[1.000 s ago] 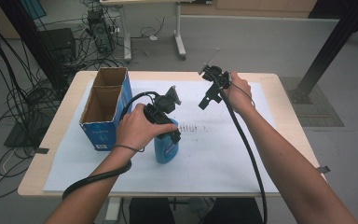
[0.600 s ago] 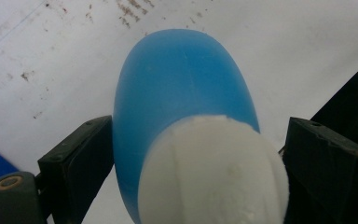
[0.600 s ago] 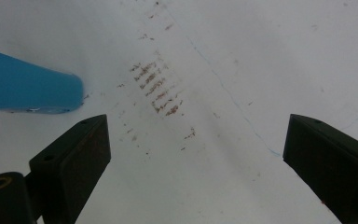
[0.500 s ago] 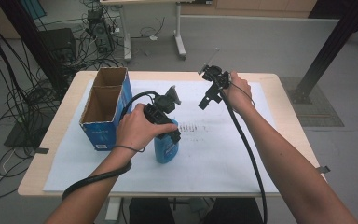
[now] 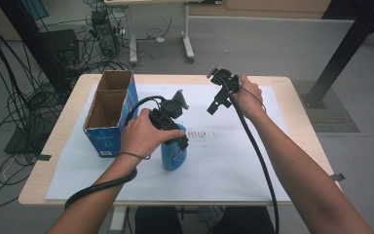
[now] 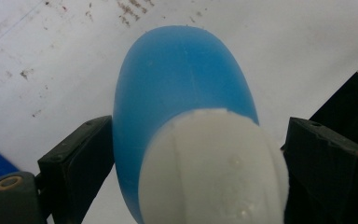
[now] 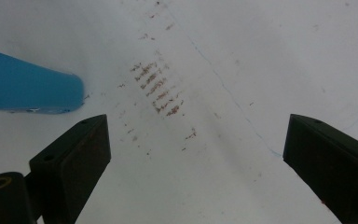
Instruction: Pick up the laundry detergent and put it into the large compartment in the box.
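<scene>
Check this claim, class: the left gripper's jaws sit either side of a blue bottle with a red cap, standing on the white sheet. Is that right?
Not quite. The blue bottle between the left gripper's jaws has a white cap, not red, as the left gripper view shows. It does stand on the white sheet.

- One blue bottle [image 5: 173, 155] stood on the desk [image 5: 292, 122].
- One open cardboard box [image 5: 108, 113] stood there.
- One white paper sheet [image 5: 224, 161] covered it.
- Two tongs were there: left [image 5: 177, 139], right [image 5: 216, 102].
</scene>
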Available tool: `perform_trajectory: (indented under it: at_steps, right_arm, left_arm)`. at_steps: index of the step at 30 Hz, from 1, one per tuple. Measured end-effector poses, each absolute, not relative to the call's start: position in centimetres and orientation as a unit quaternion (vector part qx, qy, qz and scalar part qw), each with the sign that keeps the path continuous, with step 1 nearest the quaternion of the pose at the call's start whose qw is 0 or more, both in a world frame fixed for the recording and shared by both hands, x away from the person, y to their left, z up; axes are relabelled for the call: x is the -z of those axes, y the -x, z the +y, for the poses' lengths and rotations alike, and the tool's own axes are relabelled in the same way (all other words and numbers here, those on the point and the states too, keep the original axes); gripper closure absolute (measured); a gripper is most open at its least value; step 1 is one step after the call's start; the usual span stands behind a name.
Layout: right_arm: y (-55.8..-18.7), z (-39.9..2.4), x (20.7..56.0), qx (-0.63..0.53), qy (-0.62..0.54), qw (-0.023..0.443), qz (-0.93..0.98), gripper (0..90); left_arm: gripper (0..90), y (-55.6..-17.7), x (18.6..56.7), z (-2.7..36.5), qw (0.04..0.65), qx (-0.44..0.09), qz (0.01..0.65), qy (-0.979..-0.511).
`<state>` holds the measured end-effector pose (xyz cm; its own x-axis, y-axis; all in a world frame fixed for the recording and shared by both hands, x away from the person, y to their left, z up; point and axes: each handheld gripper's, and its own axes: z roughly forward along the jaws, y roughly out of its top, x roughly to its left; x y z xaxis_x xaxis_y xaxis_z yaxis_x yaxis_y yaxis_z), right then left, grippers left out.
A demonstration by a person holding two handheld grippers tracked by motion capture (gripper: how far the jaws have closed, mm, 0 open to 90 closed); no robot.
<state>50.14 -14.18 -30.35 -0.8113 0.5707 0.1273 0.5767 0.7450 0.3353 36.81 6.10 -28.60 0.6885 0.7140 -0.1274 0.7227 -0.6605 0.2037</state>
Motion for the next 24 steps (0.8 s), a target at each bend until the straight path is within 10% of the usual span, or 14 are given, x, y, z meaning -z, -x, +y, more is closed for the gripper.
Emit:
perform_trajectory:
  at_steps: [24]
  right_arm:
    - [-50.12,-14.08,30.31,0.18,0.303,0.006,-0.936,7.2]
  left_arm:
    - [9.7,-36.73,28.49,5.91,0.121,0.017,0.392,-0.912]
